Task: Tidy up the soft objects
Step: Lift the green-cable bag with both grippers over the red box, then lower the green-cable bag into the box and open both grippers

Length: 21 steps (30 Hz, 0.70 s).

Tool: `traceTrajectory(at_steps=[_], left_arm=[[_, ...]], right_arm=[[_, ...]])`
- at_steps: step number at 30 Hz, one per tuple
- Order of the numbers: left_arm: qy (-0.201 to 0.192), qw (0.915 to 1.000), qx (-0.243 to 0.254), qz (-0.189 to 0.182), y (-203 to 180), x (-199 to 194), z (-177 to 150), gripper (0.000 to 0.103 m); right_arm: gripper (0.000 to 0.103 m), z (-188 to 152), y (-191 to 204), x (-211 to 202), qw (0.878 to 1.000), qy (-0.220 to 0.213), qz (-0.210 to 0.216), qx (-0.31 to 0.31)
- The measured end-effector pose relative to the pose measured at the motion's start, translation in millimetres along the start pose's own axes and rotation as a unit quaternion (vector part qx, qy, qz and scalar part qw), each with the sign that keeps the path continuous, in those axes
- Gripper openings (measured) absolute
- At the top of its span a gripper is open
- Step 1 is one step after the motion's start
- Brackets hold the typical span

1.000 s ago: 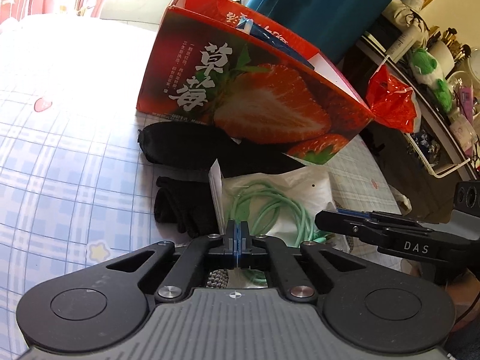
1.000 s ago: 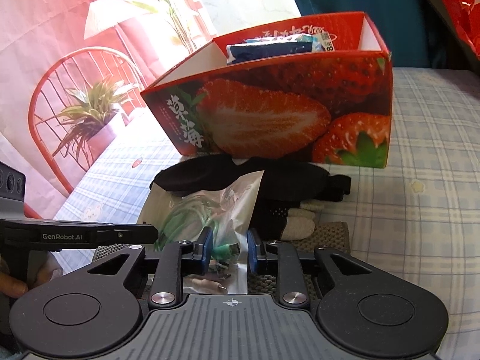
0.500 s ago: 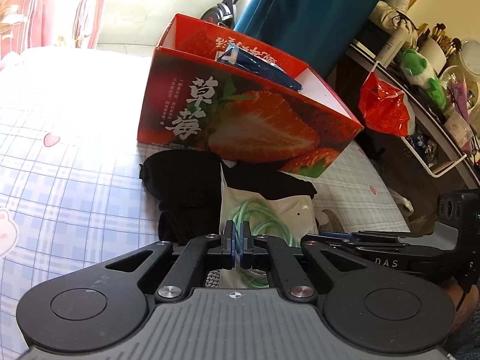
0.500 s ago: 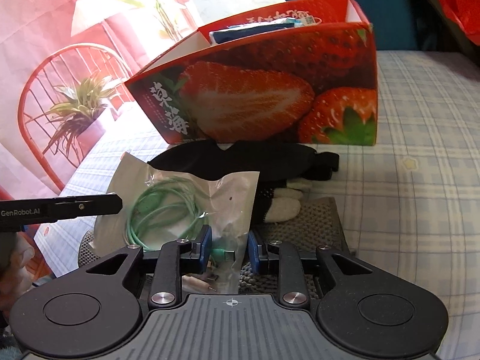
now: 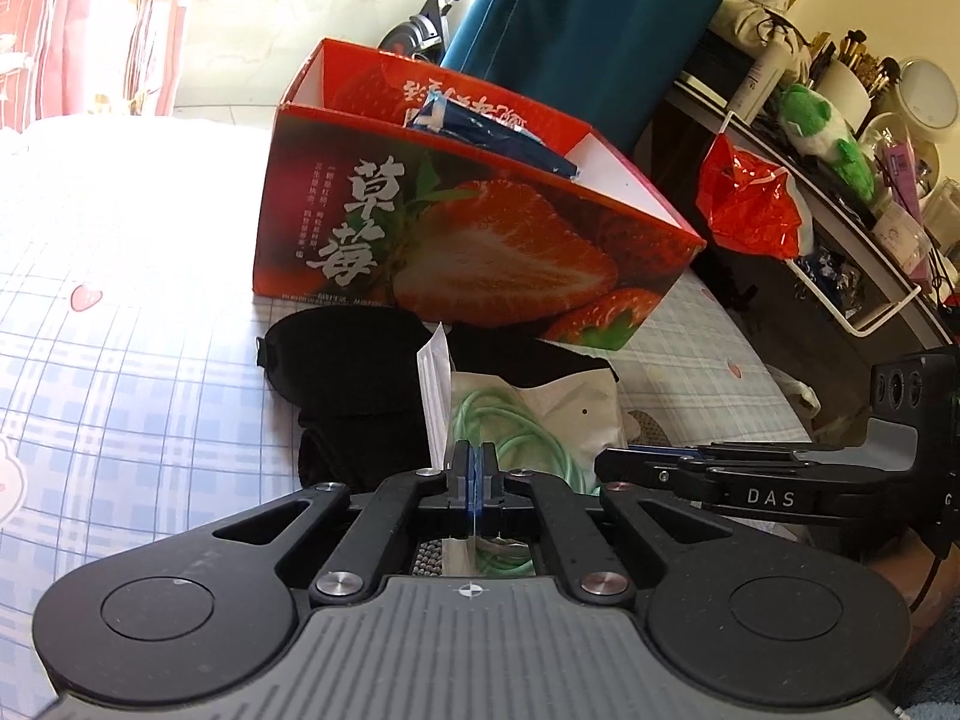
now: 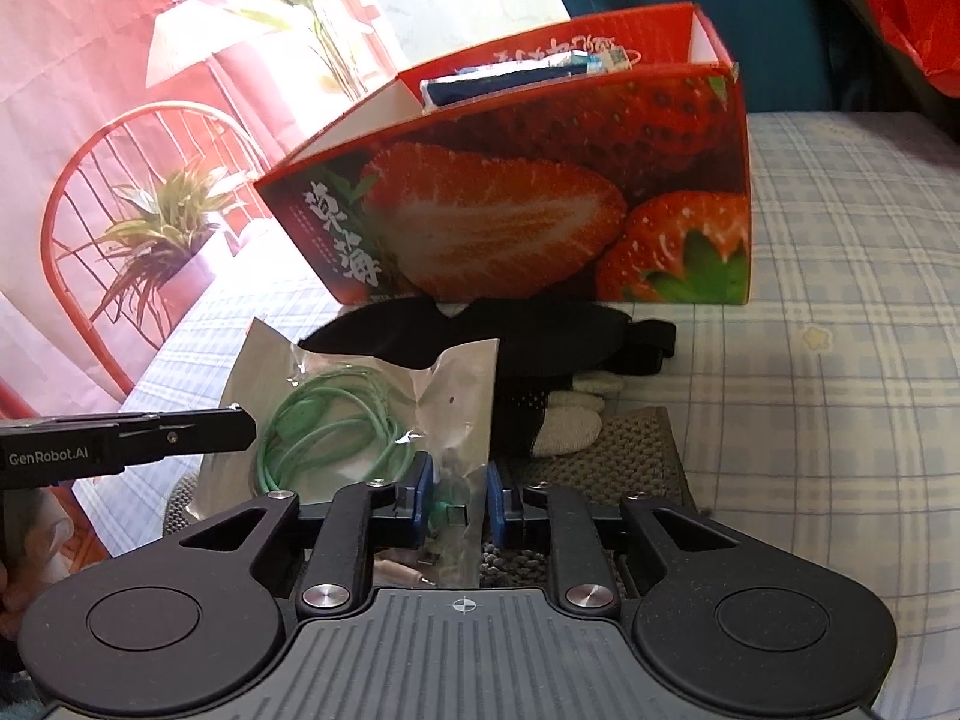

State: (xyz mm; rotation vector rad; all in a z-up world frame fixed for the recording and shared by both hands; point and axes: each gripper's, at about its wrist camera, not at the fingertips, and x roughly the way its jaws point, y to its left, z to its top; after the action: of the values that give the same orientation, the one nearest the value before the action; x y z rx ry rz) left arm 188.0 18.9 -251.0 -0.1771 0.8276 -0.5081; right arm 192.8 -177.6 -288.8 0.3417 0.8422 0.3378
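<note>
A clear plastic bag holding a coiled green cable [image 5: 528, 414] [image 6: 360, 420] is held up above the bed between both grippers. My left gripper [image 5: 474, 474] is shut on the bag's edge. My right gripper [image 6: 459, 495] has its jaws partly closed around the bag's other end, pads [image 6: 420, 492] touching the plastic. Behind stands the open red strawberry box [image 5: 480, 240] [image 6: 540, 210] with a blue packet [image 5: 492, 132] inside. A black eye mask [image 5: 348, 360] [image 6: 540, 342] and black-and-white gloves [image 6: 570, 414] lie in front of the box.
The checked bedsheet [image 5: 120, 390] [image 6: 840, 360] spreads to both sides. A grey knitted item [image 6: 630, 456] lies under the bag. A shelf with a red bag [image 5: 750, 204] and a green plush [image 5: 822, 126] stands at the right.
Both grippers have lifted the cable bag higher above the bed. The box now sits lower in both views and more of its inside shows.
</note>
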Motion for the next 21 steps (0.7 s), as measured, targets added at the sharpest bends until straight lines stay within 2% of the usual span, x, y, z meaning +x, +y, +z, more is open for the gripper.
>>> traceTrajectory(at_steps=[10, 21], left_arm=[[-0.036, 0.9991, 0.022, -0.008, -3, -14, 21, 0.001], [-0.111, 0.9911, 0.070, -0.024, -25, -34, 88, 0.001]], right_arm=[[0.014, 21, 7, -16, 0.999, -0.040, 0.009, -0.016], [0.014, 90, 12, -44, 0.992, -0.112, 0.010, -0.053]])
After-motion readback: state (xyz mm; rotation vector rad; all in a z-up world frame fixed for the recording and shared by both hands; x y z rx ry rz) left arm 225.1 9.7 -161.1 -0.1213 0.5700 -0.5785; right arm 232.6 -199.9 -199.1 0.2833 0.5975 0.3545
